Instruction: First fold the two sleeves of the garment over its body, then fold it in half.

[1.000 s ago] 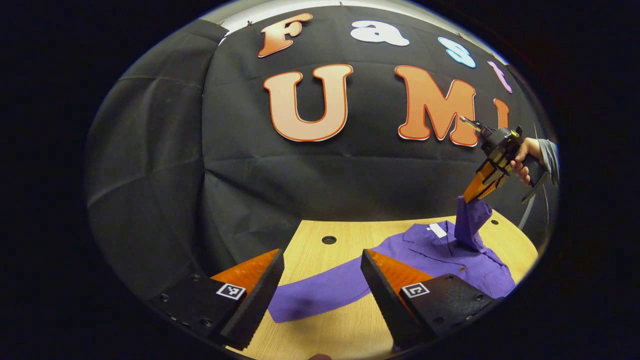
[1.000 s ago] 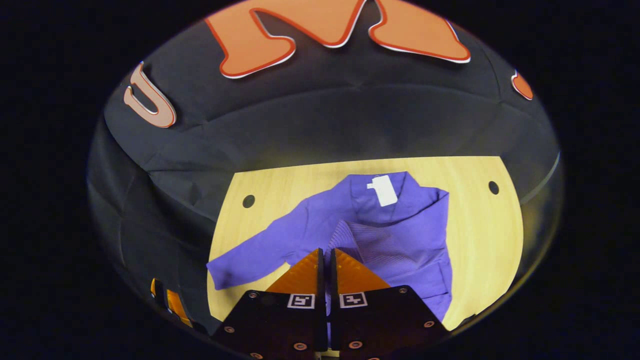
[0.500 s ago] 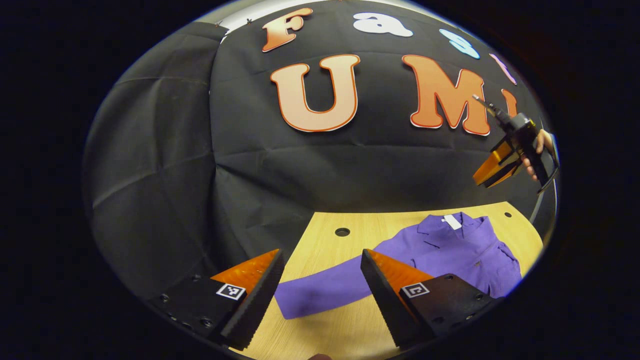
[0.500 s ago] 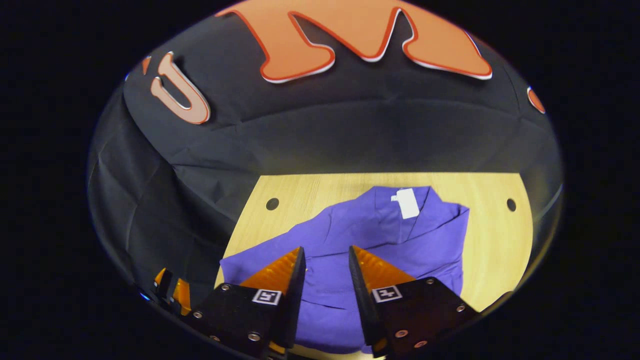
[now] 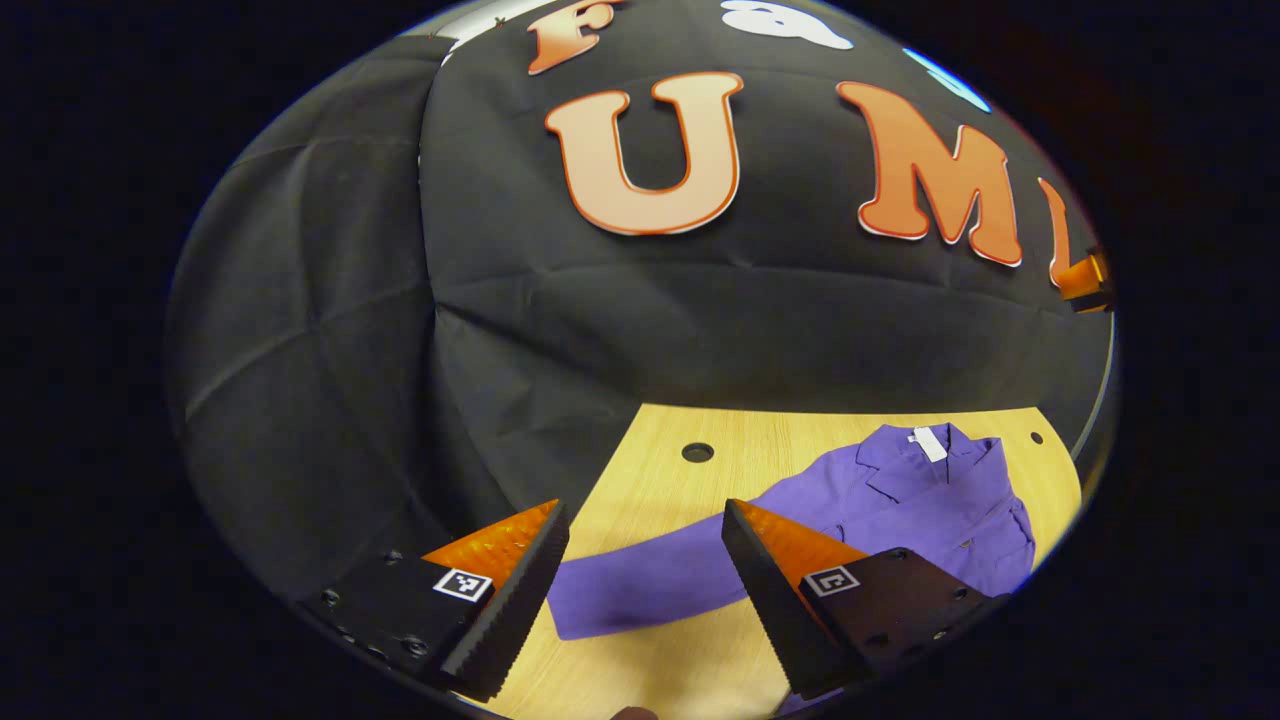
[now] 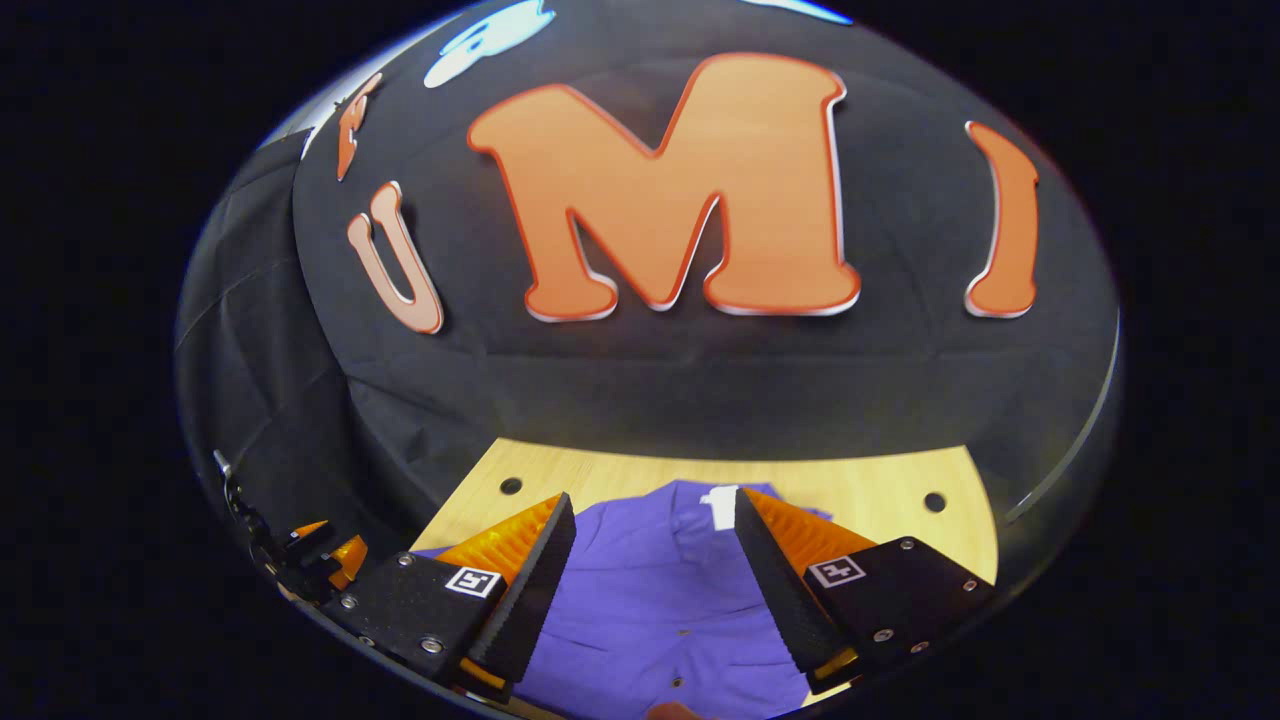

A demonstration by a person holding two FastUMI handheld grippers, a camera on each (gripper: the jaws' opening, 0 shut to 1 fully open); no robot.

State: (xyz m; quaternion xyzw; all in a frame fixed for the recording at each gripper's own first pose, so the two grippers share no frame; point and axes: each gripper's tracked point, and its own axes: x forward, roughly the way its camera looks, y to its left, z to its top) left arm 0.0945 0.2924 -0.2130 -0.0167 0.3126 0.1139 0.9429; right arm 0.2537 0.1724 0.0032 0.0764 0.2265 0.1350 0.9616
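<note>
Garment (image 6: 640, 600) flat below open right tool (image 6: 650, 580).

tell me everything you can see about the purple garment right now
The purple garment is a soft woven-looking top lying flat on the light wooden table, front up. It has a collar with a white tag inside the neck and small buttons down the front. One long sleeve stretches out flat across the table, unfolded, ending between the open left gripper fingers in that view. Neither gripper touches it; the right gripper is open above its body.
</note>
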